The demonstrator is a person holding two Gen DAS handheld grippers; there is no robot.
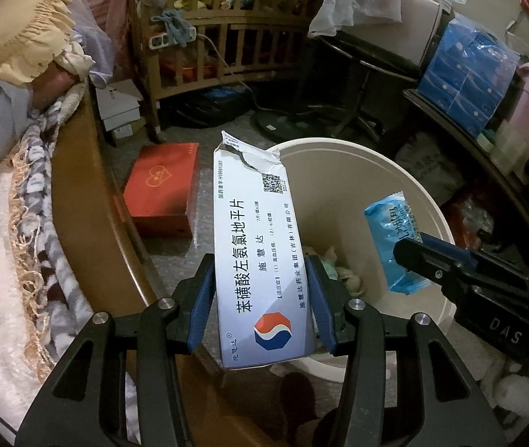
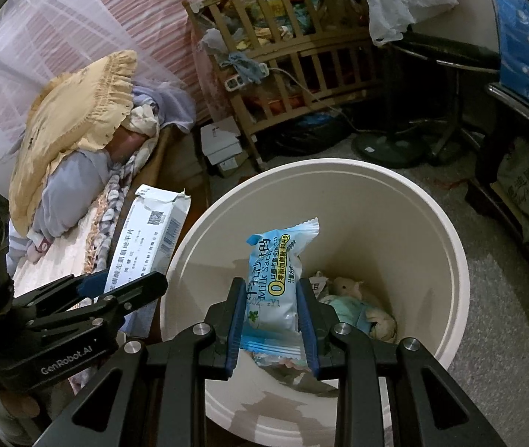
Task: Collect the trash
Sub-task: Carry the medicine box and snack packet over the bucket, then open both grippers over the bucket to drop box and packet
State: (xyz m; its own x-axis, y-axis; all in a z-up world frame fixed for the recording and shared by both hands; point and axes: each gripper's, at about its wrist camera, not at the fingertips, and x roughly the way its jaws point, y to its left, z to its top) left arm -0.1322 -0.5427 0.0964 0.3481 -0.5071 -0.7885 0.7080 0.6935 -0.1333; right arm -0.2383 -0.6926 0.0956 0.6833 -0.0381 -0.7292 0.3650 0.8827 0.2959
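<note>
My left gripper (image 1: pixel 260 290) is shut on a white medicine box (image 1: pixel 260 246) with a torn top flap, held at the left rim of a cream trash bin (image 1: pixel 428 219). My right gripper (image 2: pixel 271 314) is shut on a blue and white snack wrapper (image 2: pixel 275 275), hanging over the open mouth of the trash bin (image 2: pixel 432 231). Crumpled tissues and other scraps (image 2: pixel 361 309) lie at the bin's bottom. In the right wrist view the left gripper (image 2: pixel 122 283) reaches in from the left with the medicine box (image 2: pixel 148 238); in the left wrist view the right gripper (image 1: pixel 413 246) comes in from the right with the wrapper (image 1: pixel 394 238).
A bed with blankets (image 1: pixel 7 231) and a yellow pillow (image 2: pixel 74 123) lies left of the bin behind a wooden bed frame (image 1: pixel 89 201). A red box (image 1: pixel 163 190) sits on the floor. A wooden crib (image 2: pixel 301 59), a fan base (image 2: pixel 387 149) and a low shelf (image 1: pixel 480 138) stand beyond.
</note>
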